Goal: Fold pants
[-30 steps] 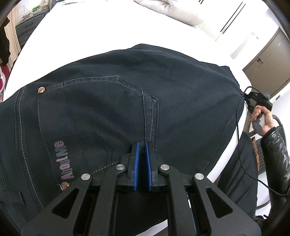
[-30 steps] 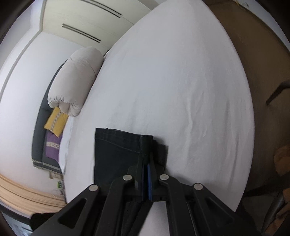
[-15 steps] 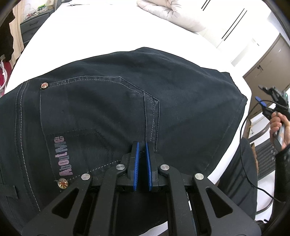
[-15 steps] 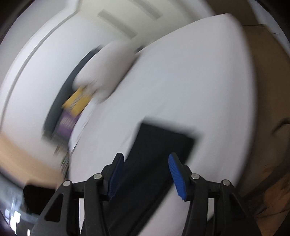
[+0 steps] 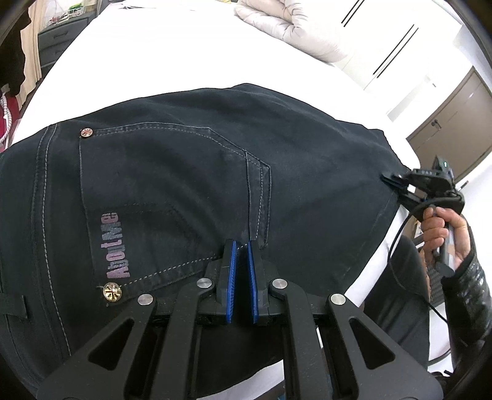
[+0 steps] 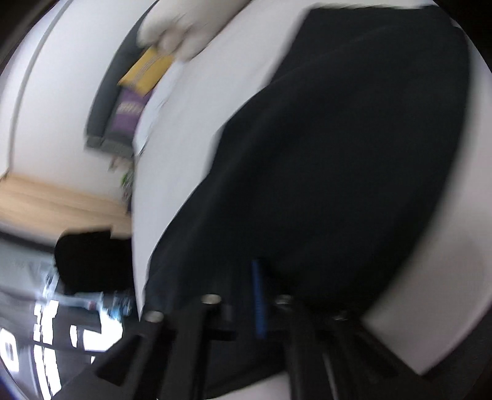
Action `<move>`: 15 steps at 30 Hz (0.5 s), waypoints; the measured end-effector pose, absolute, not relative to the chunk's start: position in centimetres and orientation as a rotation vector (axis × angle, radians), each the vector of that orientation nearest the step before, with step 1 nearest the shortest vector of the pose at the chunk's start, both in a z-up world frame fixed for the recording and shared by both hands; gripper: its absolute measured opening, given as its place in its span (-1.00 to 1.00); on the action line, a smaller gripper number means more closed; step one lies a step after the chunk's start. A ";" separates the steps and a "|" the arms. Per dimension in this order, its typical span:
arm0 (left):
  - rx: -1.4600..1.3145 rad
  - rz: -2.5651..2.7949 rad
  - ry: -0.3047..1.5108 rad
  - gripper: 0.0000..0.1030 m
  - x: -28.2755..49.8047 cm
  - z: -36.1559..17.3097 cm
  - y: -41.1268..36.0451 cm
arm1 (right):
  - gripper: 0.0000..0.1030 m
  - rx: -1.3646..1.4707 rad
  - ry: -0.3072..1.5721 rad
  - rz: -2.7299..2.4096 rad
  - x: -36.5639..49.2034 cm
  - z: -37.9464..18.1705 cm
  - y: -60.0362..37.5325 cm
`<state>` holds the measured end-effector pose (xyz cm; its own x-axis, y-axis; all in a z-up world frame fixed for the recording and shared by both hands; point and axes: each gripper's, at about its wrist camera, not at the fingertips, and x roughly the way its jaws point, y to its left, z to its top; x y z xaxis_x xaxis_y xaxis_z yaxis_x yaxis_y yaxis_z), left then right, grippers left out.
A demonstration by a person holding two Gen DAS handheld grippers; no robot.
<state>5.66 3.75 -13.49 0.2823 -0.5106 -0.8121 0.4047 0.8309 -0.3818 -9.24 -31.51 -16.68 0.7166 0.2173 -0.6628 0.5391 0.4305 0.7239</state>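
Observation:
Dark navy pants (image 5: 190, 184) lie folded on a white bed (image 5: 160, 58), back pocket with a pink logo facing up. My left gripper (image 5: 241, 246) is shut, its blue pads close together over the pocket's lower corner; no cloth shows between them. My right gripper (image 5: 396, 184) shows at the pants' right edge in the left wrist view, held by a hand. The right wrist view is blurred: the pants (image 6: 353, 154) fill it and one blue pad (image 6: 257, 298) shows; I cannot tell its jaw state.
A rolled beige duvet (image 5: 292, 27) lies at the head of the bed. White wardrobe doors and a brown cabinet (image 5: 455, 123) stand to the right. A dark dresser (image 5: 58, 43) is at the far left. The person's dark-trousered legs stand at the bed's right edge.
The right gripper let go of the pants' hem, opened, and swung fast back over the folded pants. The left gripper stayed shut over the pocket, shifting slightly.

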 end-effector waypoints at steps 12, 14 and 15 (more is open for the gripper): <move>-0.112 -0.661 1.074 -0.85 6.1 -10.8 2.8 | 0.12 1.162 0.636 -0.320 -16.4 -10.6 -35.1; -0.106 -0.680 1.084 -0.85 6.3 -10.7 1.9 | 0.15 1.173 0.641 -0.185 -15.2 -10.1 -32.6; -0.108 -0.688 1.092 -0.85 6.3 -10.8 1.5 | 0.15 1.199 0.658 -0.137 -14.6 -10.5 -31.4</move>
